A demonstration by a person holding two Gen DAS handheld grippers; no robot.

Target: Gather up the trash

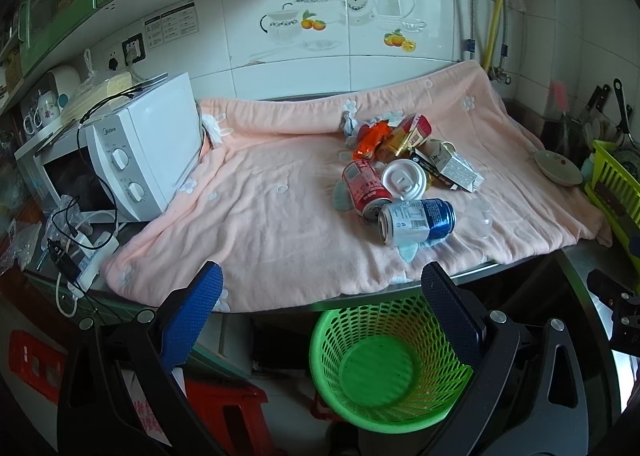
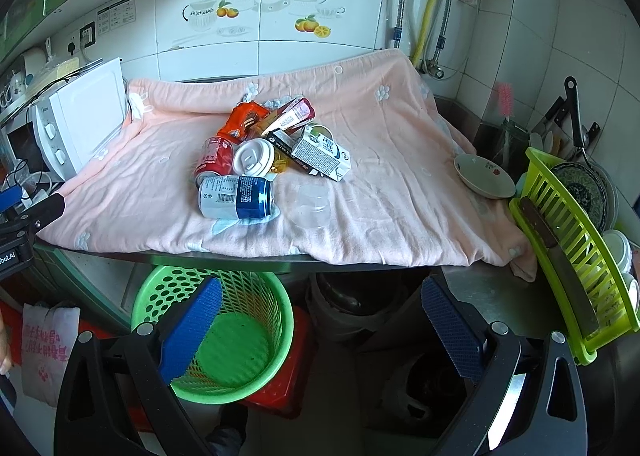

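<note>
A pink blanket [image 1: 280, 192] covers the worktop, and the trash lies on it in one heap, toward the back and right of the middle. At the front of the heap a blue and white can [image 1: 416, 221] lies on its side, its open end facing the front edge. Just behind it, touching, a red can [image 1: 365, 185] lies also on its side. A white cup lid [image 1: 404, 179] rests against the red can. Behind the lid there is a white drink carton [image 2: 322, 154], an orange snack wrapper [image 2: 242, 122] and a red and gold packet [image 2: 290, 114], all piled together. A clear plastic cup [image 2: 310, 206] lies alone on the blanket, just to the right of the blue and white can.

The green basket [image 1: 394, 366] stands on the floor below the front edge of the worktop, on a red stool [image 2: 280, 388]. I see nothing inside it.

The left gripper [image 1: 322, 310] hangs in front of the worktop, above the basket, with its blue pads wide apart and nothing between them. The right gripper [image 2: 320, 314] is also spread wide and holds nothing; it is in front of the front edge, to the right of the basket.

A white microwave [image 1: 148, 148] stands at the left end of the worktop. A small bowl [image 2: 484, 176] sits near the right edge of the blanket, and a yellow-green dish rack [image 2: 576, 256] stands beside it.
</note>
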